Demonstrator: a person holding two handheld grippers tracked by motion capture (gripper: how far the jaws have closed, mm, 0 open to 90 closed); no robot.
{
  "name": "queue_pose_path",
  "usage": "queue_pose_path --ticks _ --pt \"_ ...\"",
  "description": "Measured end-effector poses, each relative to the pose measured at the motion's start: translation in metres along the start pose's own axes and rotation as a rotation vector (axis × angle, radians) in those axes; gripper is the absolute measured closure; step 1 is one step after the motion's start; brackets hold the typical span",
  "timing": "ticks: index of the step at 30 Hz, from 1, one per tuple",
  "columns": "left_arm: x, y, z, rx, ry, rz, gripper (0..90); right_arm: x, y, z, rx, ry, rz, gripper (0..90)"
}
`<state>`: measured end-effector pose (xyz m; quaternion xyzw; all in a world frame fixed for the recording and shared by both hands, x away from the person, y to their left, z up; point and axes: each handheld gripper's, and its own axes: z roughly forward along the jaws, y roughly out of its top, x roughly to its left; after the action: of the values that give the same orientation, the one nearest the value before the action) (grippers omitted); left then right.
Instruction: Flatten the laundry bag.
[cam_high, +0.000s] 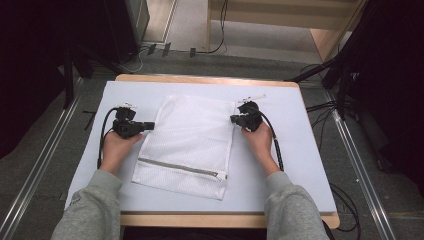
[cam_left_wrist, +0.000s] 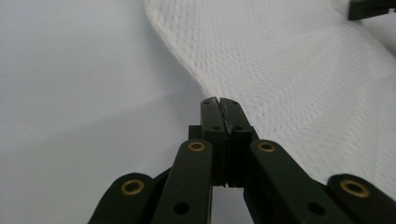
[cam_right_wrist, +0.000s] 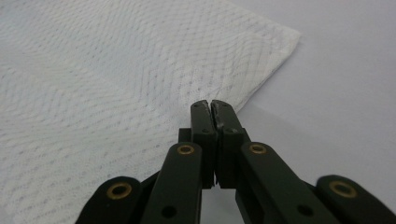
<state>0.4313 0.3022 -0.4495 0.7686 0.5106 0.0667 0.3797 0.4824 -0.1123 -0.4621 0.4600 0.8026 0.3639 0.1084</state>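
A white mesh bag (cam_high: 190, 135) lies flat on the pale table cover (cam_high: 300, 165), its grey zipper (cam_high: 180, 167) along the near end. My left gripper (cam_high: 150, 125) lies on its side at the bag's left edge, jaws shut and pointing right. In the left gripper view the closed tips (cam_left_wrist: 219, 100) meet the edge of the mesh (cam_left_wrist: 303, 70); no fabric shows between them. My right gripper (cam_high: 233, 119) faces it from the bag's right edge, also shut. In the right gripper view its tips (cam_right_wrist: 210, 103) rest at the border of the mesh (cam_right_wrist: 93, 70), near a far corner.
The cover spans a wooden table (cam_high: 210, 79) with bare cover on both sides of the bag. Black cables (cam_high: 275, 145) trail from each gripper. Metal floor rails (cam_high: 40, 165) and dark stands flank the table. The right gripper's tip (cam_left_wrist: 371, 7) shows far off in the left gripper view.
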Motion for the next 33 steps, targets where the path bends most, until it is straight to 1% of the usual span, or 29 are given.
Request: queue_pose_path --ticks 3,4,5,6,7,9,10,13,16,17,18,20,22,23,24,26,27,29,30,33 --pt "0.005 0.001 0.005 0.008 0.006 -0.019 90.0 0.003 0.0 -0.001 0.003 -0.002 -0.012 88.3" --pt "0.005 0.001 0.005 0.015 0.003 -0.015 89.7 0.004 -0.001 -0.002 -0.002 -0.002 -0.013 86.5" --pt "0.005 0.002 0.004 0.017 0.002 -0.009 87.8 0.004 -0.001 -0.004 -0.007 -0.006 -0.02 83.3" --pt "0.005 0.002 0.003 0.018 -0.002 -0.007 85.1 0.005 -0.001 -0.007 -0.011 -0.01 -0.014 79.2" --pt "0.004 0.002 0.001 0.013 -0.003 -0.009 82.7 0.004 -0.002 -0.01 -0.017 -0.007 -0.011 76.8" --pt "0.001 0.003 -0.005 0.021 -0.008 0.003 77.4 0.005 -0.005 -0.02 -0.047 -0.001 -0.006 72.4" --pt "0.0 0.002 -0.008 0.026 -0.012 0.008 75.0 0.007 -0.007 -0.024 -0.051 0.001 -0.004 71.1" --pt "-0.006 -0.002 -0.017 0.032 -0.013 0.036 70.9 0.013 -0.015 -0.037 -0.065 0.007 -0.02 70.7" --pt "-0.01 -0.009 -0.023 0.028 -0.022 0.035 67.1 0.019 -0.023 -0.048 -0.078 0.019 -0.03 69.4" --pt "-0.011 -0.013 -0.025 0.032 -0.024 0.033 66.2 0.023 -0.027 -0.052 -0.079 0.03 -0.019 69.0" --pt "-0.013 -0.016 -0.026 0.039 -0.022 0.032 65.4 0.026 -0.031 -0.054 -0.085 0.04 -0.02 68.8" --pt "-0.016 -0.02 -0.028 0.048 -0.021 0.047 63.6 0.033 -0.038 -0.058 -0.08 0.053 -0.03 67.8" --pt "-0.017 -0.026 -0.032 0.041 -0.021 0.039 62.7 0.04 -0.044 -0.061 -0.077 0.059 -0.046 66.9" --pt "-0.017 -0.029 -0.033 0.035 -0.027 0.032 62.2 0.044 -0.049 -0.063 -0.074 0.065 -0.056 65.9" --pt "-0.016 -0.031 -0.033 0.04 -0.031 0.029 61.7 0.047 -0.052 -0.064 -0.07 0.07 -0.059 64.9" --pt "-0.016 -0.035 -0.033 0.045 -0.024 0.023 60.8 0.054 -0.059 -0.065 -0.061 0.076 -0.064 63.1" --pt "-0.016 -0.037 -0.033 0.052 -0.02 0.02 60.9 0.057 -0.062 -0.065 -0.057 0.08 -0.064 62.4" --pt "-0.017 -0.04 -0.033 0.051 -0.029 0.013 60.8 0.063 -0.069 -0.065 -0.047 0.093 -0.063 60.9" --pt "-0.018 -0.04 -0.032 0.057 -0.03 0.013 61.0 0.065 -0.071 -0.064 -0.037 0.097 -0.063 60.4" --pt "-0.02 -0.041 -0.027 0.082 -0.027 0.024 62.8 0.07 -0.075 -0.059 -0.009 0.092 -0.067 59.9"
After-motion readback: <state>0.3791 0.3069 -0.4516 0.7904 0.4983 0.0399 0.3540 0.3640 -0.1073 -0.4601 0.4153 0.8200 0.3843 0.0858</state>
